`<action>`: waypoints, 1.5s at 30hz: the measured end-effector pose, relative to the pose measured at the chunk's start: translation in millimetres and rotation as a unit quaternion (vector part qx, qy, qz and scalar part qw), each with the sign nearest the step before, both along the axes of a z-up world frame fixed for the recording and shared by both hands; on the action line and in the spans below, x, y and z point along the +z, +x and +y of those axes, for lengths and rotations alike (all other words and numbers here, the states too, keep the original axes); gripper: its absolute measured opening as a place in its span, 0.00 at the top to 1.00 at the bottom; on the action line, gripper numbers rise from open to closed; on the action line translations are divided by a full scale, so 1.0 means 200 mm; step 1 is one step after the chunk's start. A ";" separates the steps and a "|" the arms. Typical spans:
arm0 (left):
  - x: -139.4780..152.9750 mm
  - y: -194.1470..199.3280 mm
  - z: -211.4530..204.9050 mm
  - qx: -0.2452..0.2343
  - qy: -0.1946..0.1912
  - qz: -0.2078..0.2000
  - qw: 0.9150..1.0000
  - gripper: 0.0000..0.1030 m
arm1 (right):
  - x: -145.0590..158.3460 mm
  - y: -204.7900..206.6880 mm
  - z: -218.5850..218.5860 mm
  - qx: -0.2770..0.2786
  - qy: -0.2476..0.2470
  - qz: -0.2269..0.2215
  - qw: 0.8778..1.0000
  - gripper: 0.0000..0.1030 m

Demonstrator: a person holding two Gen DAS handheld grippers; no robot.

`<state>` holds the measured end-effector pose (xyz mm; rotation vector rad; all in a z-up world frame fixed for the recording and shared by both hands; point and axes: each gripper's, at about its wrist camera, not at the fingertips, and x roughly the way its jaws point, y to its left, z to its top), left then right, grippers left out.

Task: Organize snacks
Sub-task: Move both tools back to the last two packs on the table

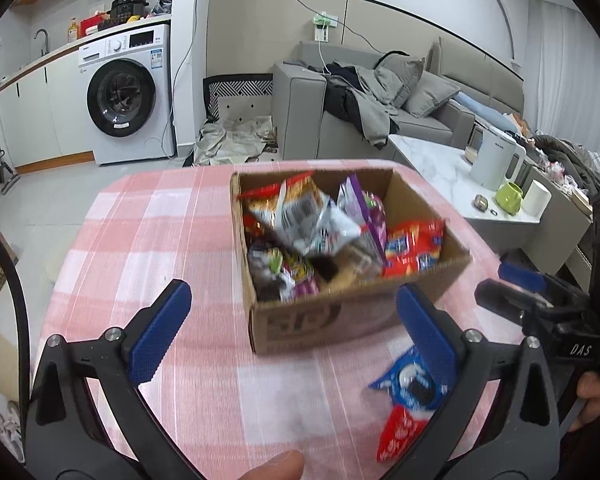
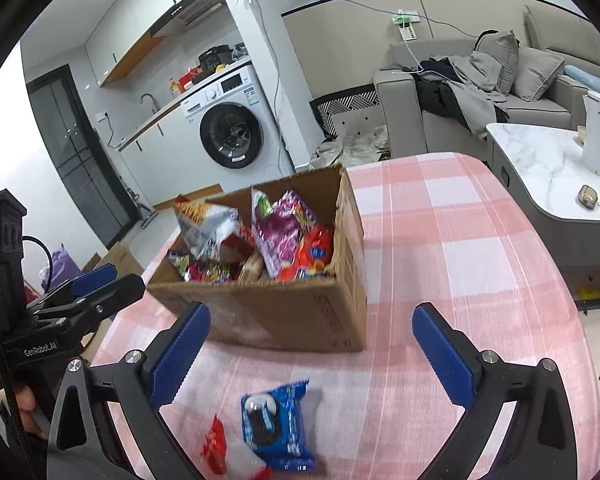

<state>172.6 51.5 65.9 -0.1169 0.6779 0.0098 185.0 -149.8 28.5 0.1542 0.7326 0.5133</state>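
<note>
Blue cookie packet [image 2: 278, 424] near cardboard box [image 2: 300, 312] (light, crinkly): pinch sealed edge. Right tool [image 2: 312, 344], left tool [image 1: 292, 324] wide, empty.

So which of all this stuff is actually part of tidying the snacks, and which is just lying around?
Part of the job: cardboard box of snack packets, blue cookie packet, red packet, left claw, right claw.

Just lying about: washing machine, sofa, white kettle, green mug.

We look from each wrist along spread fingers, close above the table [image 1: 148, 240]. Both views share the cardboard box [image 1: 340, 320] and sofa [image 2: 440, 120].
</note>
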 end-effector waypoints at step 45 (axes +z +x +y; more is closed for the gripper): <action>-0.43 -0.24 -0.37 -0.096 0.008 0.115 0.989 0.01 | -0.34 -0.25 -0.17 -0.022 -0.080 0.087 0.993 0.00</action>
